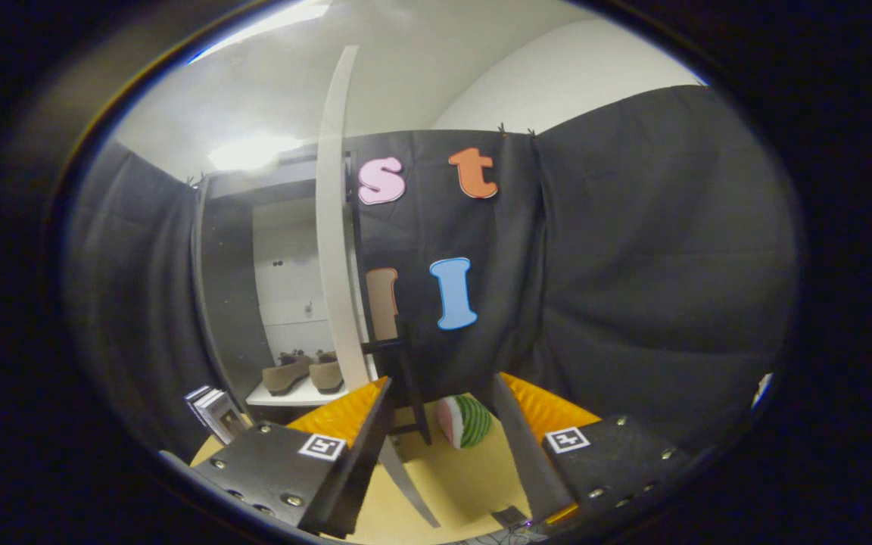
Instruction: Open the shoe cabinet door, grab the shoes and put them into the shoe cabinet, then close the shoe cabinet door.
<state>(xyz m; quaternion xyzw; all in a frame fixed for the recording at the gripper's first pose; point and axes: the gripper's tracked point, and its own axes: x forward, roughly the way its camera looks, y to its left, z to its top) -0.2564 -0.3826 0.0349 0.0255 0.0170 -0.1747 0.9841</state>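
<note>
The shoe cabinet stands ahead to the left with its white door swung open and seen edge-on. A pair of brown shoes sits side by side on the white shelf inside. My gripper is open and holds nothing. The door's lower edge runs down between the fingers, close along the left finger's inner side; whether it touches is unclear. The shoes lie beyond and left of the left finger.
A green-striped, watermelon-like toy lies on the yellow floor just beyond the fingers. A black frame stands behind the door. A stack of books leans at the cabinet's lower left. Black cloth walls close in ahead and to the right.
</note>
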